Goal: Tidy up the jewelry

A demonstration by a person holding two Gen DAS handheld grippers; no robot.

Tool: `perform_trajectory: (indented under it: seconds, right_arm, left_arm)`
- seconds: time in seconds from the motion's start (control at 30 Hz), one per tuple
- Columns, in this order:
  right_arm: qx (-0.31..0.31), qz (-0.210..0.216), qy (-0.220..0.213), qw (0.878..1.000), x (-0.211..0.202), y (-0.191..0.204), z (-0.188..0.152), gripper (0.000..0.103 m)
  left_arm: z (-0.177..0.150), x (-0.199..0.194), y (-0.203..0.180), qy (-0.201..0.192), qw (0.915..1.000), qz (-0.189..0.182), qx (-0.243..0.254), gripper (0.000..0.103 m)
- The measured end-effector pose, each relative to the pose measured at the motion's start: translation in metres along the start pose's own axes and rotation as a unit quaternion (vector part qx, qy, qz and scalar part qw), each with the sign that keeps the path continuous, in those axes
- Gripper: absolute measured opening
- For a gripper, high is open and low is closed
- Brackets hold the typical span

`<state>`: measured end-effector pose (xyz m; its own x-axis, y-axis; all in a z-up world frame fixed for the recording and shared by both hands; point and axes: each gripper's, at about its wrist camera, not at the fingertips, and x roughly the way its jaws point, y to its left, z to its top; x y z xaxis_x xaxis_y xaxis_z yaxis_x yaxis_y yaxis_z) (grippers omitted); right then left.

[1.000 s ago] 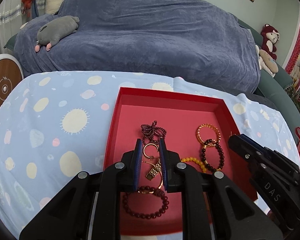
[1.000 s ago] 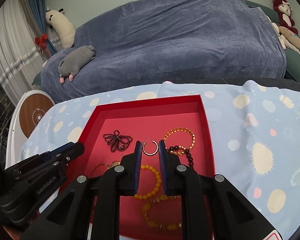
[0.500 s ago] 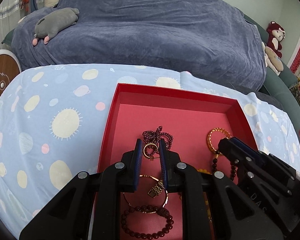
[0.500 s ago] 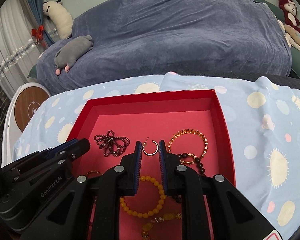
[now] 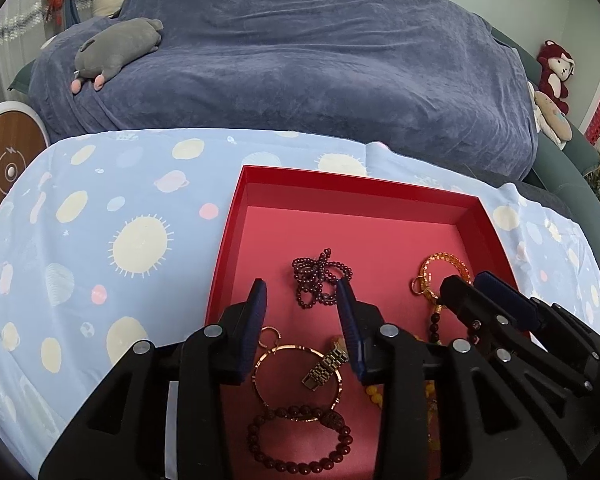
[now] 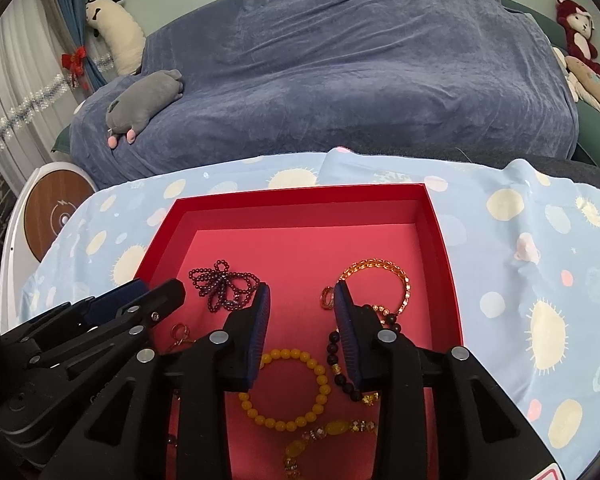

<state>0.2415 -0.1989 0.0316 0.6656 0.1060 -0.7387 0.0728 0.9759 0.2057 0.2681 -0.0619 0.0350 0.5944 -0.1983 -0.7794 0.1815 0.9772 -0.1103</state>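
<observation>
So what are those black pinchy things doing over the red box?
A person is sorting jewelry with a handheld gripper in each hand. Both hover over the red box on the spotted blue cloth. The left gripper and right gripper are opening their jaws, and neither holds anything. Under them lie a dark purple bead cluster, a yellow bead bracelet, a gold chain bracelet and a dark red bead bracelet. Nothing is picked up yet.

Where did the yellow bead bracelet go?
The yellow round-bead bracelet lies flat on the floor of the red tray, seen in the right wrist view, near the tray's front, just left of the black bead strand.
</observation>
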Motion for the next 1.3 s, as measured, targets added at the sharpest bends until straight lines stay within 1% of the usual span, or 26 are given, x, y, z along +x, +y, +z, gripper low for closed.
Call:
perform_trajectory:
  seconds: [0.3, 0.53, 0.7, 0.77, 0.93, 1.0, 1.13, 1.17, 1.3]
  right_arm:
    - [0.003, -0.01, -0.008, 1.0, -0.028, 0.003, -0.01, 0.039]
    - [0.013, -0.021, -0.01, 1.0, -0.061, 0.004, -0.029, 0.044]
    - [0.025, -0.027, -0.017, 0.999, -0.088, -0.001, -0.048, 0.051]
    - [0.026, -0.032, -0.02, 0.999, -0.099, -0.002, -0.057, 0.054]
    - [0.024, -0.044, -0.024, 0.998, -0.124, -0.003, -0.08, 0.057]
    - [0.024, -0.048, -0.026, 0.998, -0.131, -0.004, -0.086, 0.059]
    - [0.033, -0.061, -0.03, 0.997, -0.145, -0.01, -0.102, 0.071]
    - [0.035, -0.062, -0.029, 0.997, -0.147, -0.011, -0.104, 0.073]
    - [0.034, -0.067, -0.024, 0.997, -0.153, -0.014, -0.116, 0.073]
  left_arm:
    - [-0.006, -0.026, -0.004, -0.007, 1.0, -0.001, -0.001, 0.035]
    - [-0.024, -0.056, -0.01, -0.01, 0.9999, 0.0, 0.008, 0.036]
    - [-0.044, -0.079, -0.012, -0.012, 0.9999, 0.003, 0.008, 0.043]
    - [-0.052, -0.088, -0.013, -0.013, 0.9999, 0.003, 0.009, 0.043]
    - [-0.074, -0.108, -0.016, -0.013, 0.9998, 0.004, 0.011, 0.046]
    - [-0.082, -0.114, -0.017, -0.013, 0.9999, 0.005, 0.009, 0.05]
    - [-0.096, -0.124, -0.017, -0.012, 0.9999, 0.011, 0.004, 0.056]
    - [-0.1, -0.126, -0.017, -0.012, 0.9999, 0.012, 0.004, 0.057]
    - [-0.112, -0.134, -0.02, -0.01, 0.9997, 0.02, 0.011, 0.06]
